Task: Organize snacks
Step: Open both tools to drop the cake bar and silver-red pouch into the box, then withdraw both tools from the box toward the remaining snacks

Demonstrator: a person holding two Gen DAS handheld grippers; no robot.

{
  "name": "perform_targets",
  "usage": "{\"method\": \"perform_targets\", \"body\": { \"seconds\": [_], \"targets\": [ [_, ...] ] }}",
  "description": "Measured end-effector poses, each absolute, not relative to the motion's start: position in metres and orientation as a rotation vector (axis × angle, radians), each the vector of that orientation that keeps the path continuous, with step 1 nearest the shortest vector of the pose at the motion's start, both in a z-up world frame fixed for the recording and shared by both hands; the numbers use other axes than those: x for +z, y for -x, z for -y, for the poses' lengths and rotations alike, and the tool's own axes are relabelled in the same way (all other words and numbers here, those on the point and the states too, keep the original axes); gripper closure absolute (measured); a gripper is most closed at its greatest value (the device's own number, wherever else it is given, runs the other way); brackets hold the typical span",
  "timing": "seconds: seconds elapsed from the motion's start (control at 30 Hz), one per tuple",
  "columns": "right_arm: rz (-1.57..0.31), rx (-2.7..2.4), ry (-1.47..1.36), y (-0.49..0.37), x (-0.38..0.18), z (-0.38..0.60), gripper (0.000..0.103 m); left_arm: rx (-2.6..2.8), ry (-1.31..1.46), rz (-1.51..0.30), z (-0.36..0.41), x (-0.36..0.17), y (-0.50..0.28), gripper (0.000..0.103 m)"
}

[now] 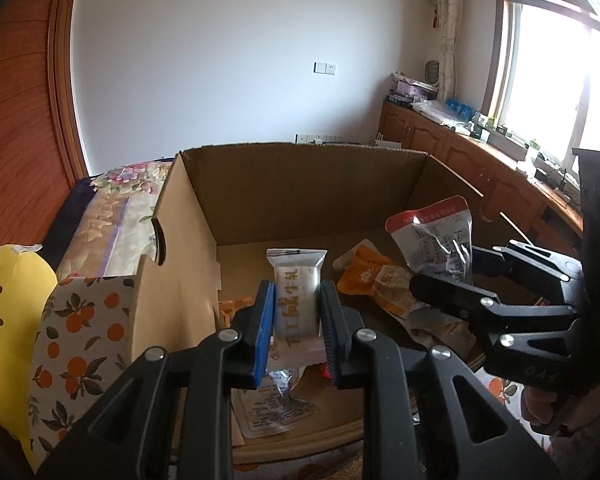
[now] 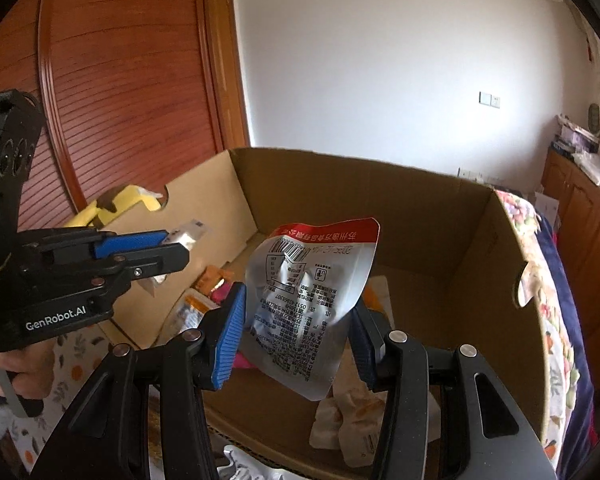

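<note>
Fingers (image 1: 265,336) pinch white bar (image 1: 297,296); others (image 2: 230,340) clamp silver pouch (image 2: 304,300).

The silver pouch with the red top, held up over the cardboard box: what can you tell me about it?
The silver pouch is a flat, shiny foil-looking bag with a red band across its top and a barcode and small black print on the side shown. It looks crinkled and a little bowed. The right tongs hold it upright by its lower half, one blue pad on each side, above the open cardboard box. Nothing else touches it.
</note>
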State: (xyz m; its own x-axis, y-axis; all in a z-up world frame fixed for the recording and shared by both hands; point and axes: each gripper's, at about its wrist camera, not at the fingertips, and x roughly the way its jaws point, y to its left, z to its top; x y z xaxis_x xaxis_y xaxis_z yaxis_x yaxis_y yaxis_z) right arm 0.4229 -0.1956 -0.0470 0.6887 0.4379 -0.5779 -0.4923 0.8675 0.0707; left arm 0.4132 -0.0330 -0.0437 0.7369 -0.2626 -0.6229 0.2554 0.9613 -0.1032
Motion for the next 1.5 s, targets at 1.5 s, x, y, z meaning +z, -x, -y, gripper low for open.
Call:
{"method": "perform_targets", "body": {
  "seconds": [1.5],
  "targets": [
    [-0.526,0.527,0.03,-0.412,-0.023,0.221,0.039,-0.245,-0.042,-0.612,0.025,-0.022,-0.344,0.071]
  ]
}}
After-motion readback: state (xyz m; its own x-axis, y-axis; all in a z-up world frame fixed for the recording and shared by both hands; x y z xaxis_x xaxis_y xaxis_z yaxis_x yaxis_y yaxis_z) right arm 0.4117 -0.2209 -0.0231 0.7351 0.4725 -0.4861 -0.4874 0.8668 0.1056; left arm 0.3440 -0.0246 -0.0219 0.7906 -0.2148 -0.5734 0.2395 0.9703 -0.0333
